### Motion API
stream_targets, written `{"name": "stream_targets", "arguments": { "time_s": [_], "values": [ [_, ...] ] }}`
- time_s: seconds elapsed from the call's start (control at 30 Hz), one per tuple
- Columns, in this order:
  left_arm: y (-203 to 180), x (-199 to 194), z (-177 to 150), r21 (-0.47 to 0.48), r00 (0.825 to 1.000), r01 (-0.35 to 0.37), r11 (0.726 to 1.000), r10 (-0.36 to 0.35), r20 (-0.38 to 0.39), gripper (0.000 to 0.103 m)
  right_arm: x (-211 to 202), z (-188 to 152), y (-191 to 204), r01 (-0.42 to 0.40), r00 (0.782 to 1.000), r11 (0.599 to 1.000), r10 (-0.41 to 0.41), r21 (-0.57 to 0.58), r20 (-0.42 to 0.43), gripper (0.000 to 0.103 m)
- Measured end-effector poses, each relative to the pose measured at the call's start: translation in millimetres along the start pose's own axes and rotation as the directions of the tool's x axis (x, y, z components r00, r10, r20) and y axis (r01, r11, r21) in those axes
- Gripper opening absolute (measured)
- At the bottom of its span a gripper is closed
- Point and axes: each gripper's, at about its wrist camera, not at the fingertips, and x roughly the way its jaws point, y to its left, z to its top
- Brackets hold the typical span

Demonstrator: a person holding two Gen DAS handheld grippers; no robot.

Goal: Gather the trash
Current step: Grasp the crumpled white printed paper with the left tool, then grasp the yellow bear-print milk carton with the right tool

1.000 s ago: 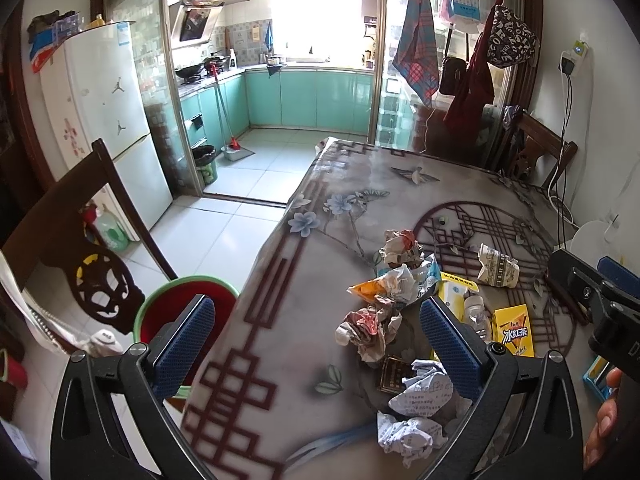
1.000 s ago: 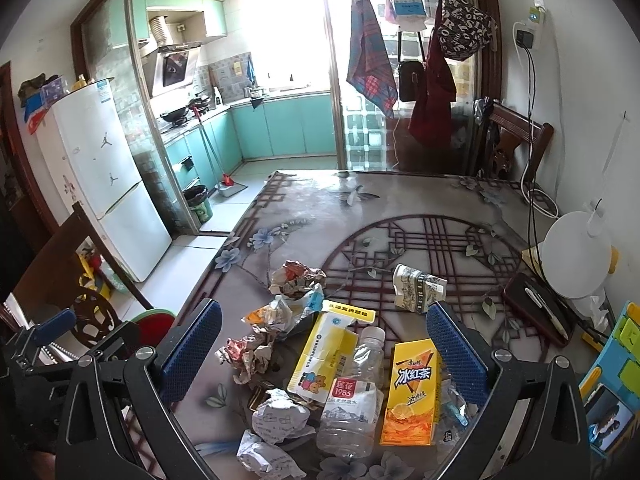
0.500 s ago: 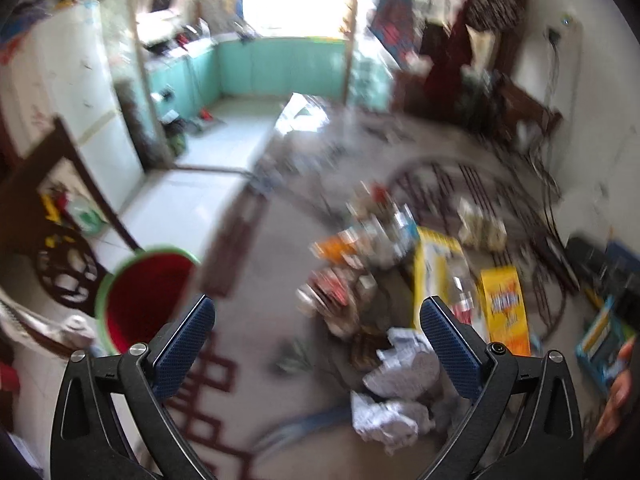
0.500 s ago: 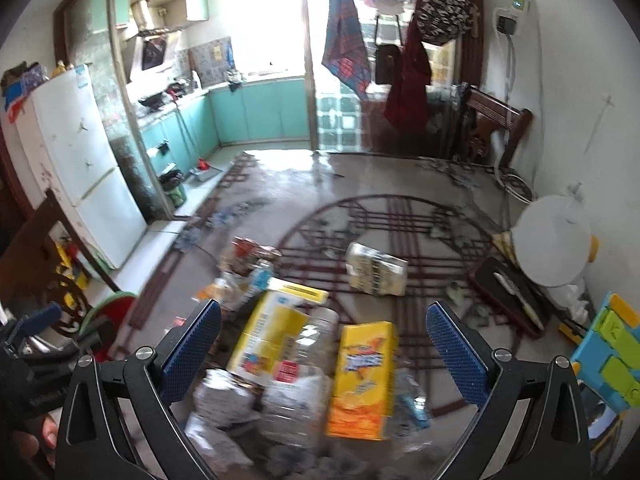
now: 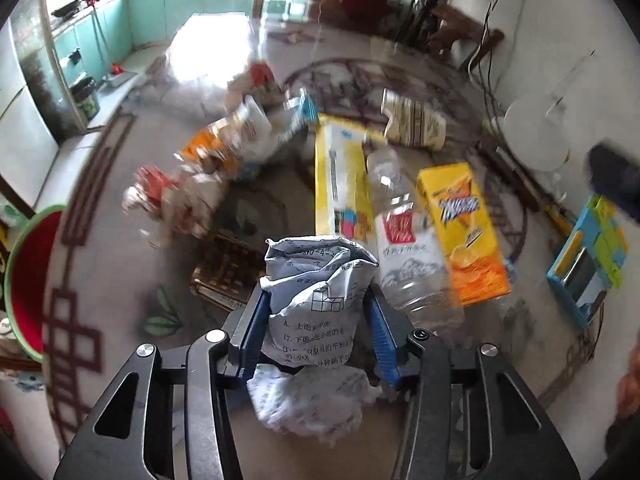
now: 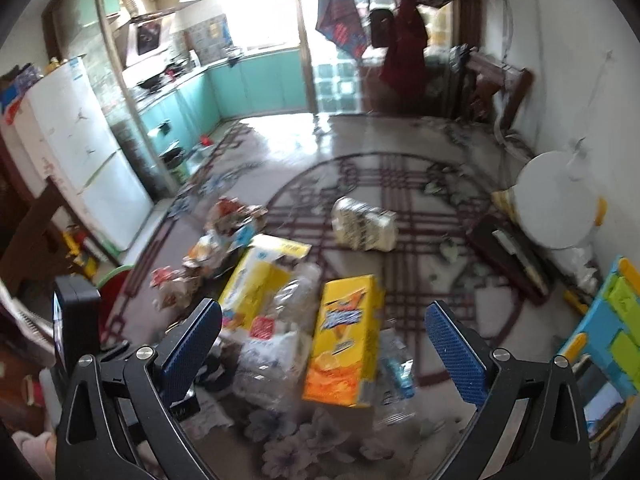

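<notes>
A pile of trash lies on the patterned table (image 5: 120,264). My left gripper (image 5: 318,312) points down into it, and its jaws are closing, with the blue pads pressed on both sides of a crumpled printed paper (image 5: 320,264). A second paper ball (image 5: 308,400) lies under the fingers. Beside them lie a clear plastic bottle (image 5: 404,240), an orange juice carton (image 5: 460,232) and a yellow box (image 5: 340,176). My right gripper (image 6: 322,312) stands open above the orange juice carton (image 6: 344,352) and touches nothing.
A red bin with a green rim (image 5: 28,280) stands on the floor off the table's left edge. A crushed paper cup (image 6: 364,224) and wrappers (image 6: 236,216) lie farther back. At the right are a white round appliance (image 6: 556,200), a dark case (image 6: 512,256) and a blue-green toy tray (image 6: 608,328).
The left gripper dropped and tilted down into the pile, and its wide jaws closed around the crumpled paper. The right gripper moved lower and closer to the juice carton, staying open.
</notes>
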Motion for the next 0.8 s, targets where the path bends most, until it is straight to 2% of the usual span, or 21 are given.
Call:
{"name": "stream_targets", "arguments": {
  "time_s": [0.1, 0.17, 0.2, 0.23, 0.4, 0.47, 0.5, 0.6, 0.7, 0.77, 0.8],
  "values": [
    [9, -30, 6, -0.026, 0.997, -0.022, 0.999, 0.024, 0.071, 0.046, 10, -1, 7, -0.086, 0.996, 0.996, 0.086, 0.017, -0.036, 0.088],
    [19, -45, 9, -0.049, 0.994, -0.043, 0.998, 0.047, 0.096, 0.046, 25, -1, 15, -0.152, 0.984, 0.988, 0.154, 0.022, -0.085, 0.072],
    [23, -49, 10, -0.057, 0.993, -0.053, 0.997, 0.059, 0.106, 0.046, 33, -3, 19, -0.168, 0.98, 0.986, 0.169, 0.025, -0.104, 0.051],
    [27, -53, 12, -0.064, 0.99, -0.068, 0.996, 0.075, 0.118, 0.046, 45, -6, 22, -0.178, 0.973, 0.983, 0.181, 0.034, -0.14, 0.04],
    [45, -75, 6, -0.104, 0.975, -0.131, 0.986, 0.147, 0.164, 0.047, 93, -23, 31, -0.114, 0.956, 0.992, 0.122, 0.043, -0.268, 0.04],
    [51, -77, 4, -0.126, 0.973, -0.139, 0.982, 0.159, 0.167, 0.048, 109, -30, 32, -0.111, 0.94, 0.993, 0.121, 0.049, -0.319, 0.045],
    [55, -78, 2, -0.137, 0.971, -0.148, 0.979, 0.17, 0.166, 0.048, 114, -32, 32, -0.101, 0.938, 0.994, 0.109, 0.041, -0.33, 0.055],
    [65, -78, -3, -0.173, 0.97, -0.166, 0.971, 0.193, 0.151, 0.049, 133, -38, 33, -0.066, 0.928, 0.998, 0.066, 0.013, -0.366, 0.056],
    [77, -76, -7, -0.215, 0.97, -0.173, 0.961, 0.204, 0.131, 0.049, 137, -42, 31, -0.074, 0.921, 0.997, 0.078, 0.027, -0.381, 0.058],
    [81, -78, -9, -0.223, 0.969, -0.177, 0.959, 0.209, 0.129, 0.049, 135, -43, 32, -0.054, 0.925, 0.998, 0.057, 0.018, -0.375, 0.058],
    [82, -77, -9, -0.225, 0.97, -0.177, 0.958, 0.209, 0.127, 0.049, 127, -40, 31, -0.043, 0.935, 0.999, 0.044, 0.011, -0.351, 0.058]
  ]
}}
